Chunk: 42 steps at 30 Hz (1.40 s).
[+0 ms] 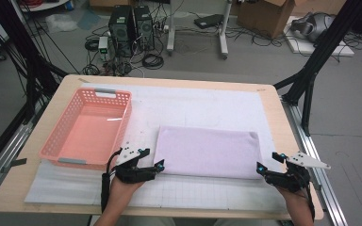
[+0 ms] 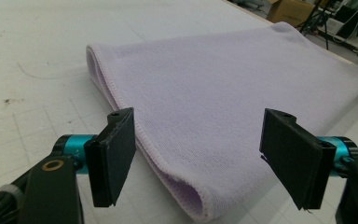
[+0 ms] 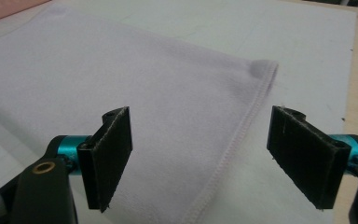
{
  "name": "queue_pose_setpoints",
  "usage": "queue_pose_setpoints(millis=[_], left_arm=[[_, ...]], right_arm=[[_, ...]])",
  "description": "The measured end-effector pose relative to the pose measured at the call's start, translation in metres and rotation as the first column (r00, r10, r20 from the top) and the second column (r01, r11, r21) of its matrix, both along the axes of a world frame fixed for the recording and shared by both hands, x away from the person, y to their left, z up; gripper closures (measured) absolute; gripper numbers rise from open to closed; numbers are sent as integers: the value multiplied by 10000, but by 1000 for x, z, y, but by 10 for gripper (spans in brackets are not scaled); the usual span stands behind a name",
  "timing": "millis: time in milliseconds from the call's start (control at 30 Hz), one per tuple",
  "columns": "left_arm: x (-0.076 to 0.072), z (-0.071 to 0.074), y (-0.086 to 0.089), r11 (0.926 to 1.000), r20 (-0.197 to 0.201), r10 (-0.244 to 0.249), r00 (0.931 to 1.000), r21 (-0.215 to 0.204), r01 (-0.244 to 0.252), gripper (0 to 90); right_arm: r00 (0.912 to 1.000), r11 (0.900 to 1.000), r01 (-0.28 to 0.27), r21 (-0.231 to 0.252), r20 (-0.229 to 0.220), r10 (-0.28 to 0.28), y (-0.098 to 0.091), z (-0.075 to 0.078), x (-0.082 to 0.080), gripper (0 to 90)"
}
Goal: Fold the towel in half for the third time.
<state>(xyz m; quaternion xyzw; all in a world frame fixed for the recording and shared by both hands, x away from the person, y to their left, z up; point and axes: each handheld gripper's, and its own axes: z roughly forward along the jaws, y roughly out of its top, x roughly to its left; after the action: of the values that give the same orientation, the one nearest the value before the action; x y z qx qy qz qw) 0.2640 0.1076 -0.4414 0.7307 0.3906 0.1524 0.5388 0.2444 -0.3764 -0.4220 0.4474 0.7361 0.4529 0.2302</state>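
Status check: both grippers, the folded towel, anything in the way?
Left gripper open, straddling towel near corner. Right gripper open over opposite near corner. Towel folded flat, untouched. Pink basket beside it, not blocking.

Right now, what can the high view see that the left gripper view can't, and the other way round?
High view alone: the pink basket left of the folded lilac towel, both hands, the right gripper at the towel's near right corner, and the computers on the floor beyond the table.

Left gripper view alone: the towel's stitched hem and rounded folded corner up close, lying between open jaws.

Both: the towel, the white gridded mat and the left gripper.
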Motion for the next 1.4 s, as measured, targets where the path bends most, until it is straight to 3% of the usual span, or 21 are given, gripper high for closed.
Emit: queue_pose_setpoints(millis=[500,633,1033,1233,1400], left_arm=[[1,-4,-1,9991,-546,238,9982,378,-217,320],[3,-5,-1,9982,-894,351,9954,523,-305,345],[10,-11,-10,9931,-1952,531,9793,1130,-313,347],[10,-11,-12,9880,-1851,738,9799,1474,-466,473],[12,-12,-9,9905,-2025,764,9763,1281,-509,632]], right_arm=[[9960,9950,-892,445,-44,895,29,9,16,257],[9940,9916,-1064,737,-166,1079,38,10,21,250],[9815,9807,-1912,408,10,1913,79,25,44,203],[9673,9675,-2525,-112,-293,2521,111,29,67,199],[9558,9579,-2867,-154,-733,2849,130,30,89,197]])
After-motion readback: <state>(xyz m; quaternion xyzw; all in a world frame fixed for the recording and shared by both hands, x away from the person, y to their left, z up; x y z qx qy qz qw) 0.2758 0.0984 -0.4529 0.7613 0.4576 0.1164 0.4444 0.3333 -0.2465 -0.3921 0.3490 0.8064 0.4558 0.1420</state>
